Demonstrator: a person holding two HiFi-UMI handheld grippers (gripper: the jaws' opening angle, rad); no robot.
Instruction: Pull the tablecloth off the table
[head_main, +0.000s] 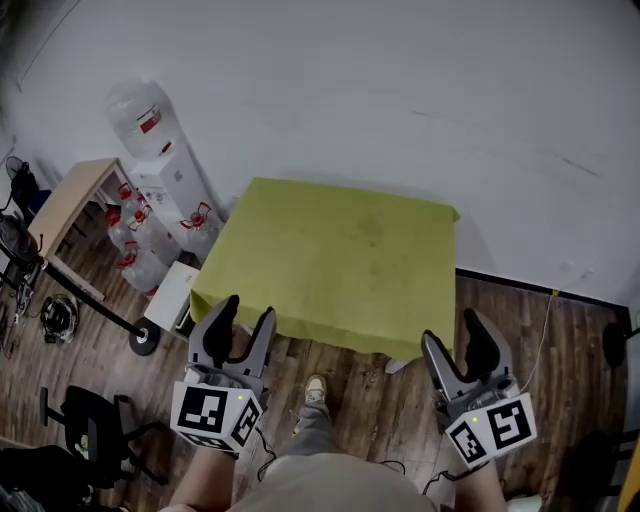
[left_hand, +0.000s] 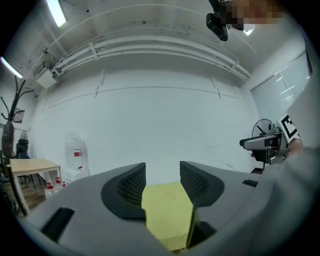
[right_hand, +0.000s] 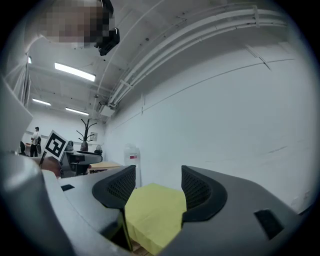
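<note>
Not yet started, judging by how things lie.

Left tool (head_main: 245, 312): jaws wide apart, nothing between the pads, only a view of the tablecloth (head_main: 335, 262) through the gap. Right tool (head_main: 452, 332): likewise wide and empty, the same yellow-green cloth framed between its jaws. Both held level, side by side, well apart from each other, aimed forward.

Ahead of both tools and lower than their tips: tablecloth spread flat. Covers the whole worktop so that none of it shows. Hangs down along the near hem and along the side toward the left tool. No corner lifted, no bunching, no wrinkle from a tug. In the head view, tips of each tool close by a near corner of the cloth. In both gripper views, cloth plainly some way ahead, so no contact. Bare wooden floor (head_main: 365, 395) below and between the tools.

Done so far: nothing visible on the cloth itself.

Left to do, as a judgement:
- Close the gap to the near hem.
- Clamp one tool at each near corner.
- Draw back until the cloth slides clear of the worktop.

Beyond the left tool, a water dispenser (head_main: 150, 150) and spare bottles (head_main: 135, 235) near the far cloth corner. Probably wise to keep the pull away from that side.
</note>
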